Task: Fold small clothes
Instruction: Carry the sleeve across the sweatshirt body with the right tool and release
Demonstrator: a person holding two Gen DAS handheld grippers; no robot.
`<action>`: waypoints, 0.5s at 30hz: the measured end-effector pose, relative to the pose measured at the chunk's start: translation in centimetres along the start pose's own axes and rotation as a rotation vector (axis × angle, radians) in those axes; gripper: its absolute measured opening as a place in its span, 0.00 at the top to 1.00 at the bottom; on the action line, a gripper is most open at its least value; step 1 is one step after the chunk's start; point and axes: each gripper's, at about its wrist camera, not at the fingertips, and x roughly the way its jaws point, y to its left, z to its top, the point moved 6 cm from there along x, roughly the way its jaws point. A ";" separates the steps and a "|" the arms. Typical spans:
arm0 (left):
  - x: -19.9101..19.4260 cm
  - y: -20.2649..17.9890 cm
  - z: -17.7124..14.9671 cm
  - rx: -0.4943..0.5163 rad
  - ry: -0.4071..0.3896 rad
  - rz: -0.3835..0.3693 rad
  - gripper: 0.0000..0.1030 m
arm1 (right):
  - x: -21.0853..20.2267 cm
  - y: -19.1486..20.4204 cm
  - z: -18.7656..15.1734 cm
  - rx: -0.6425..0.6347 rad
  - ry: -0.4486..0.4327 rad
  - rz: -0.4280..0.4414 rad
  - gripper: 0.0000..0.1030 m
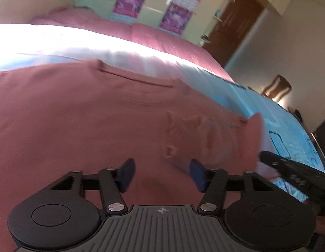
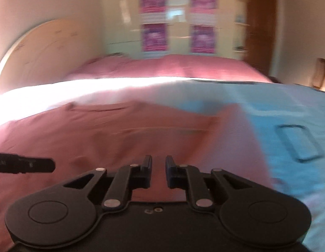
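Observation:
A rust-pink T-shirt lies spread flat on the bed, collar toward the far side; it also fills the right wrist view. My left gripper hovers just above the shirt's near part, jaws wide open and empty. My right gripper hovers over the shirt near its right sleeve, jaws a narrow gap apart with nothing between them. The right gripper's tip shows at the right of the left wrist view. The left gripper's tip shows at the left of the right wrist view. Both views are motion-blurred.
The shirt lies on a light blue patterned sheet over a pink bedspread. A bright sunlit band crosses the bed behind the shirt. A wardrobe with purple posters, a brown door and a wooden chair stand beyond.

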 end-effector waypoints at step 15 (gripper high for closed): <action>-2.3 -2.1 3.3 0.064 -0.192 0.023 0.94 | -0.1 -11.2 -2.2 0.269 0.024 -0.210 0.87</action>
